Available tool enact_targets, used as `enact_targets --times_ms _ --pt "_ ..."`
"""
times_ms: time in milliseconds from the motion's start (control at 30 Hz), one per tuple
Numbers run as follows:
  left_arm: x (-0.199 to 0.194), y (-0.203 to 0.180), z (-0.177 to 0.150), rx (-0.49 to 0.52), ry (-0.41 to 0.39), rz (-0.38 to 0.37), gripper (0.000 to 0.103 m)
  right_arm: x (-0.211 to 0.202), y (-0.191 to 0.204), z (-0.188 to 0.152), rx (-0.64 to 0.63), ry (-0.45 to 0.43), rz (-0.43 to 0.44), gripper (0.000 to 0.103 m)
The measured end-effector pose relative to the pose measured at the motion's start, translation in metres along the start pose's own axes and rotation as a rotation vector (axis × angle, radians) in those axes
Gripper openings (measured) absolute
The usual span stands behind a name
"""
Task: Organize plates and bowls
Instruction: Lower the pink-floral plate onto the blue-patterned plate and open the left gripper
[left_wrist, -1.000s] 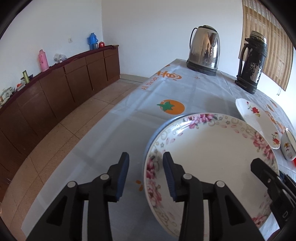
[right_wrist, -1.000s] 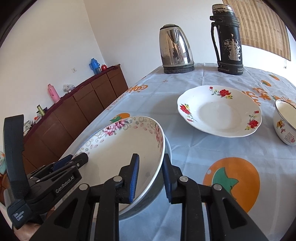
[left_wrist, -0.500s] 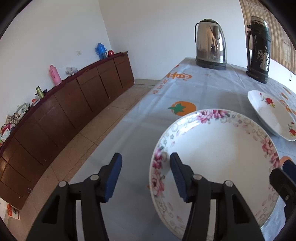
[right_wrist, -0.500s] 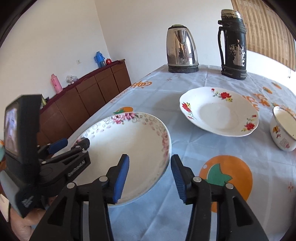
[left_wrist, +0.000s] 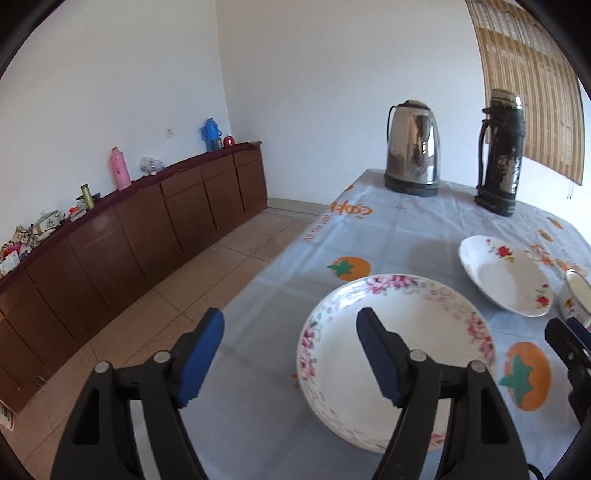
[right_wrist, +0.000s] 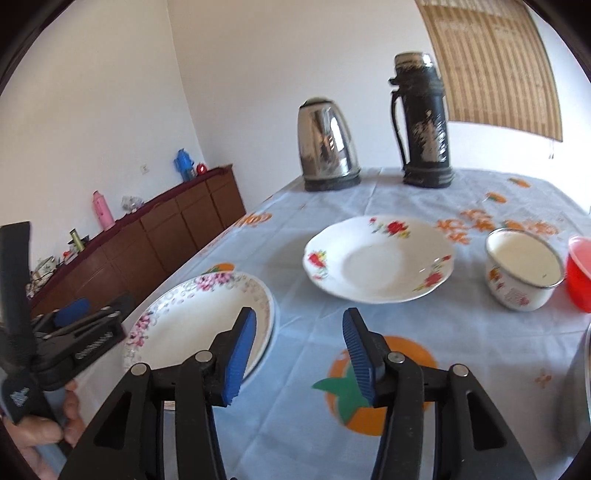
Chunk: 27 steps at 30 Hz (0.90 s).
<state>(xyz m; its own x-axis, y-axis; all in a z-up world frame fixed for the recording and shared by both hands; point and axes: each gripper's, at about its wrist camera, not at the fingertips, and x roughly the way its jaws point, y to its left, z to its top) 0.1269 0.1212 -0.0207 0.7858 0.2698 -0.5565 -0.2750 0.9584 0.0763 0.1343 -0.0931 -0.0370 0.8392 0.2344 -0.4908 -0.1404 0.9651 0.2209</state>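
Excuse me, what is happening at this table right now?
A person holds a gripper in each hand. The left gripper and the right gripper are opening their jaws, with nothing clamped. The pink-flowered plate lies on the tablecloth. Beyond it wait the red-flowered plate and an enamel bowl.

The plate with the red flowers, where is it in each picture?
Left wrist view: the red-flower plate lies at the right, beyond the pink-flower plate.
Right wrist view: the red-flower plate lies in the middle.
Shared landmark: the silver kettle stands behind it in both.
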Motion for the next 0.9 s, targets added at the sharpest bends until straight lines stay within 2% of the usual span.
enact_targets --times_ms 133,500,900 --pt "-0.015 -0.007 -0.004 -0.006 -0.018 -0.029 0.087 -0.018 -0.022 0.000 0.038 -0.066 -0.047 0.055" --pt "-0.050 -0.038 -0.020 0.030 -0.023 -0.141 0.089 -0.080 -0.052 -0.008 0.026 -0.232 -0.191 0.055" --pt "-0.061 -0.060 -0.033 0.067 0.008 -0.225 0.089 -0.108 -0.067 -0.025 0.022 -0.243 -0.243 0.055"
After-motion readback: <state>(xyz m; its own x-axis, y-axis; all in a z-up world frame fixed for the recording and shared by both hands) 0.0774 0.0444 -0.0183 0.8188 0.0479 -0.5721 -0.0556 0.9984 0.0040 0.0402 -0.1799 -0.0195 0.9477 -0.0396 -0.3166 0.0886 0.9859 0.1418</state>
